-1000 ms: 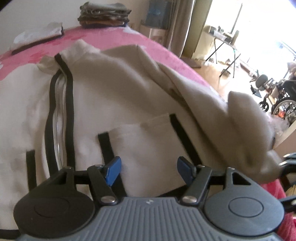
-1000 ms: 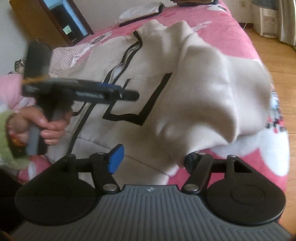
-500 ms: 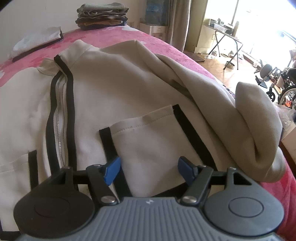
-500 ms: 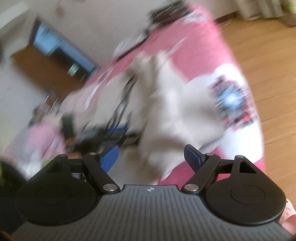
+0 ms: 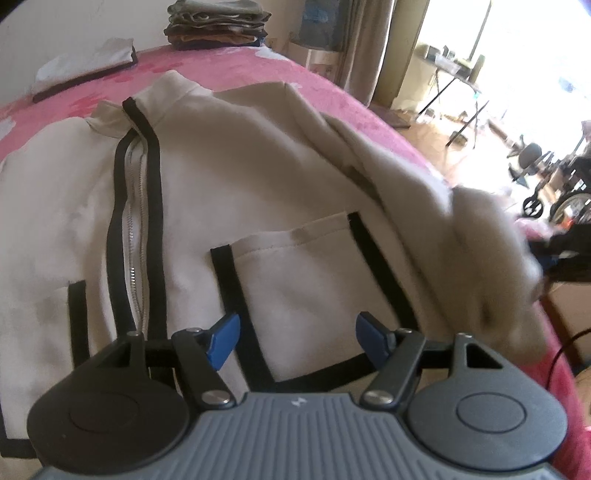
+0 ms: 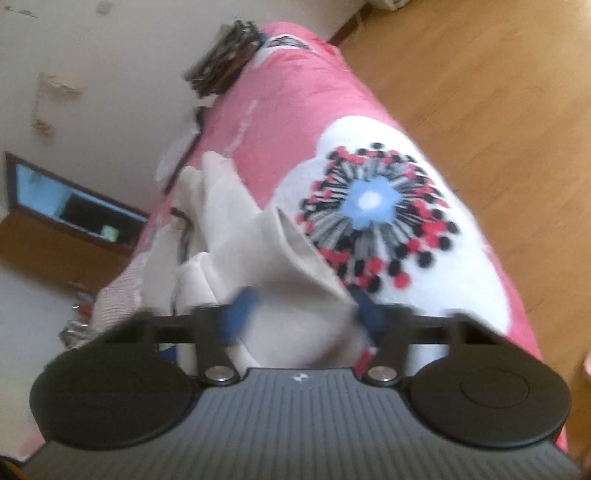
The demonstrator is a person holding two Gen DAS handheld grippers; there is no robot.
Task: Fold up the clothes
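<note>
A beige zip jacket (image 5: 258, 177) with black trim lies face up on the pink bed (image 5: 258, 66). My left gripper (image 5: 297, 338) hovers open just above its black-edged pocket (image 5: 306, 280), with nothing between the blue pads. The jacket's right sleeve (image 5: 480, 251) is bunched at the bed's right edge. In the blurred, tilted right wrist view, my right gripper (image 6: 301, 314) stands open with that sleeve's cloth (image 6: 288, 280) lying between its spread fingers. I cannot tell whether the pads touch the cloth.
A stack of folded clothes (image 5: 218, 20) and a flat white garment (image 5: 85, 66) sit at the head of the bed. The wooden floor (image 6: 498, 92) runs along the bed's right side. A folding table (image 5: 454, 70) and wheelchairs (image 5: 561, 192) stand farther off.
My right gripper has swung and rolled hard, coming in around the bunched sleeve at the bed's edge. The sleeve has shifted slightly. My left gripper has stayed open over the pocket.
</note>
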